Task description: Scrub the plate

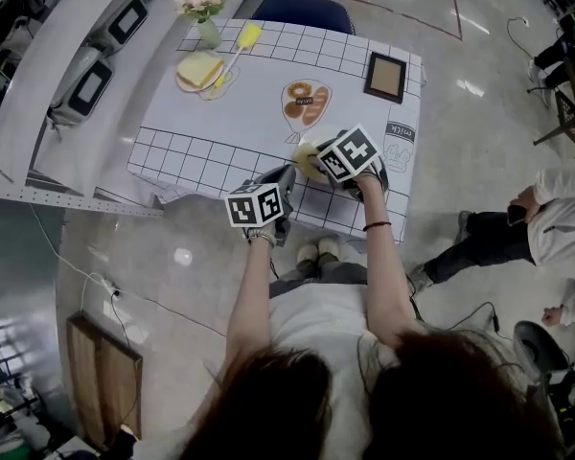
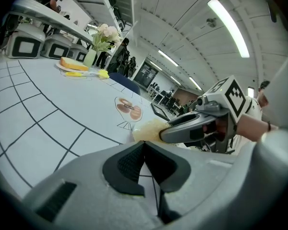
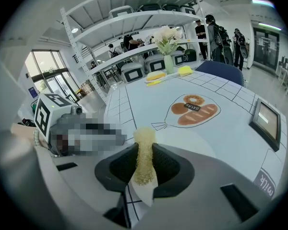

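Plate (image 3: 189, 145): pale round one flat on the worktop (image 1: 259, 113), just ahead of the right jaws near the front edge. It's white on white cloth, so the rim is faint.
Scrub pad (image 3: 144, 152): yellowish mesh, standing on edge and poking out forward over the near side of the plate.
Right gripper (image 3: 144, 159): jaws clamped on the scrub pad, with only the pad's thickness between them.
Left gripper (image 2: 143, 146): jaws pressed together with nothing in them, just beside the right one at the front edge.
Worktop: white cloth with a black grid border and a printed bread bag (image 1: 307, 102). A small picture frame (image 1: 385, 77) sits on the right.
Far corner: flower vase (image 1: 203, 3), a yellow brush (image 1: 247, 36), and a second plate (image 1: 199, 70) with a yellow block on it.
Room: blue chair (image 1: 302, 12) behind the worktop, shelves with grey boxes (image 1: 88, 86) on the left, and a crouching person (image 1: 546, 223) on the glossy floor to the right.
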The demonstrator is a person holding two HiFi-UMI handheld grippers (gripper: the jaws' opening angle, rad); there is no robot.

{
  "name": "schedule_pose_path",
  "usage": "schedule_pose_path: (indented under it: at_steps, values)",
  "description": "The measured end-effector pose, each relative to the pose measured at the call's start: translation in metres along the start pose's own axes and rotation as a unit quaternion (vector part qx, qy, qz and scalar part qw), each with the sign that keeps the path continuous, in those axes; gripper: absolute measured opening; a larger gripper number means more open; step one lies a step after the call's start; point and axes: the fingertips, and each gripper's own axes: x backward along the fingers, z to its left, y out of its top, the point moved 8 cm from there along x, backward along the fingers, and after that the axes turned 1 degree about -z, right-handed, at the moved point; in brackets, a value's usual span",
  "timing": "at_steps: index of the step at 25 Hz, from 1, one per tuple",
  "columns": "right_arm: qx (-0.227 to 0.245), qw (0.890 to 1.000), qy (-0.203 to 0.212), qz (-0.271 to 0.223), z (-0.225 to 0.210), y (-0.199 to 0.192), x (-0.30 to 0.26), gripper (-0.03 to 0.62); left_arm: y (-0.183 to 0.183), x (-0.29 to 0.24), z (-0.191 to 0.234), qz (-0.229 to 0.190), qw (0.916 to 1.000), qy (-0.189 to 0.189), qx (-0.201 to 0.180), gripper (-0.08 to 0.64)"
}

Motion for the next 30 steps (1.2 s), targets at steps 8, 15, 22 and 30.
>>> schedule_pose_path:
  at_steps: [8, 15, 22, 30]
  values:
    - [-0.005, 1.000, -0.010, -0.015, -0.012, 0.007, -0.003, 0.080, 0.007, -0.006, 0.005, -0.001, 1.0000, 0.002, 0.002, 0.011]
    - [-0.014, 0.999, -0.025, -0.025, -0.023, 0.012, -0.003, 0.080, 0.013, -0.012, 0.006, 0.004, 1.0000, -0.003, -0.001, 0.011]
    - [-0.027, 0.998, -0.039, -0.035, -0.034, 0.013, 0.000, 0.080, 0.019, -0.020, 0.005, 0.007, 0.9999, -0.011, -0.005, 0.011]
    - [-0.045, 0.997, -0.055, -0.041, -0.047, 0.010, 0.006, 0.080, 0.024, -0.027, 0.004, 0.010, 0.9997, -0.022, -0.010, 0.011]
